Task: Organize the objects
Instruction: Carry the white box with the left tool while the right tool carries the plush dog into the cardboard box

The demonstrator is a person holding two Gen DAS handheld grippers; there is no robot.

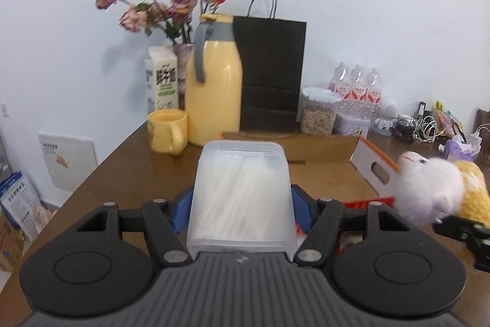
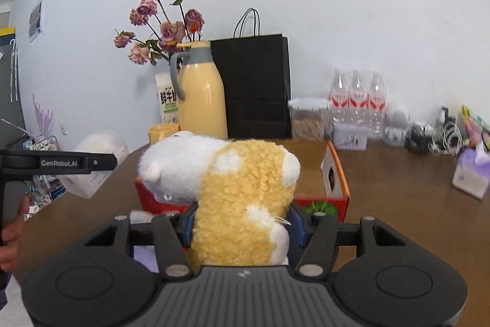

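1. the left gripper [image 1: 240, 216] has its jaws clamped on the sides of a frosted plastic box [image 1: 240, 189], held in the air in front of the cardboard box [image 1: 324, 173].
2. the right gripper [image 2: 242, 222] squeezes a yellow and white plush toy [image 2: 232, 192] at its middle, just in front of the same cardboard box [image 2: 333, 173].
3. judged step: carry both over the cardboard box; keep the plastic box level, the toy's loose end clear of the rim.
4. only the right view shows a hand [image 2: 10, 238] on the left handle; only the left view shows the cardboard box's floor.
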